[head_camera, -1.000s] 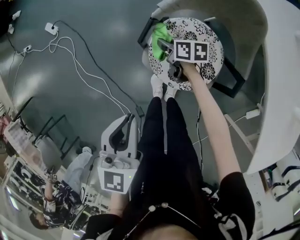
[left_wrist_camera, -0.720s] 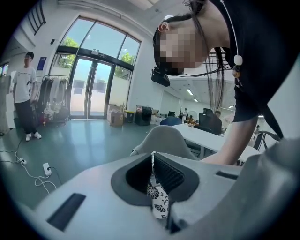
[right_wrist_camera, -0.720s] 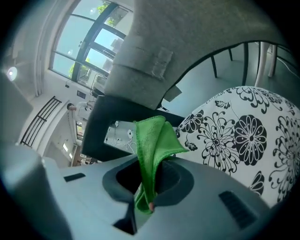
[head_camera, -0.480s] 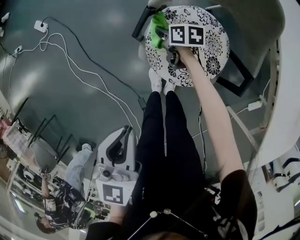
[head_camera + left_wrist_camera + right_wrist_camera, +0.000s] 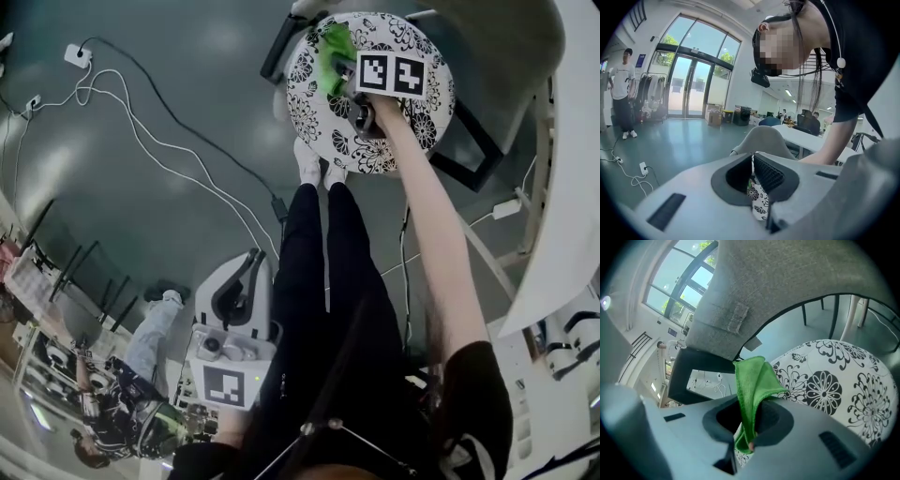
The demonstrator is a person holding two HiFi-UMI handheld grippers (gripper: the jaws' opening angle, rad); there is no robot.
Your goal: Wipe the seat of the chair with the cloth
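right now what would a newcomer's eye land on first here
The bright green cloth, pinched in the right gripper, stands out against the black-and-white flowered chair seat at the top of the head view. Next come the cables snaking over the grey floor at upper left. The left gripper is held low beside the person's legs, away from the chair.
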